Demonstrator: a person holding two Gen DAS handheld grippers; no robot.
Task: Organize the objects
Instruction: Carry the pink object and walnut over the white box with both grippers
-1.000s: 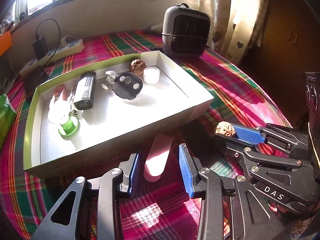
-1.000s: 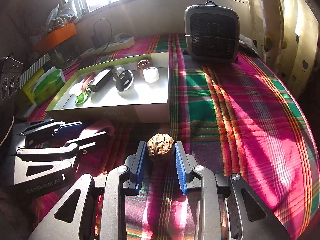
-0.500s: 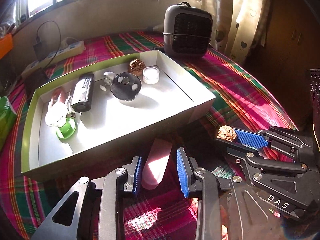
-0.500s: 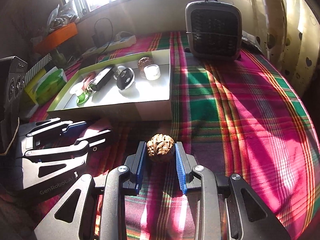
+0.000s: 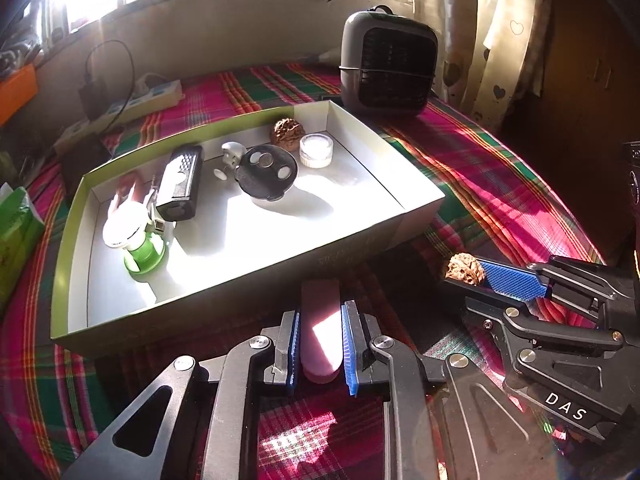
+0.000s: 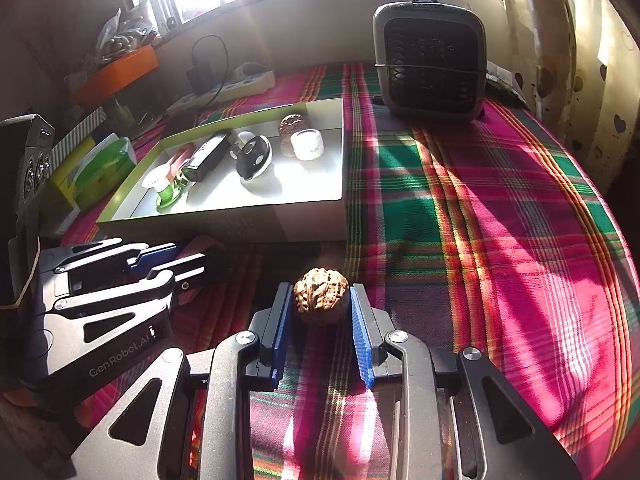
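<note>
Where sun falls, plaid cloth (image 6: 500, 208), curtain (image 5: 480, 40)

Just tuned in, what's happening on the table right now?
A person is tidying small items into the open box on the plaid cloth. The left hand-held gripper is closing its jaws on a pink case lying just in front of the box. The right hand-held gripper is shut on a walnut. Another walnut, a black disc and other bits already sit in the box.
</note>
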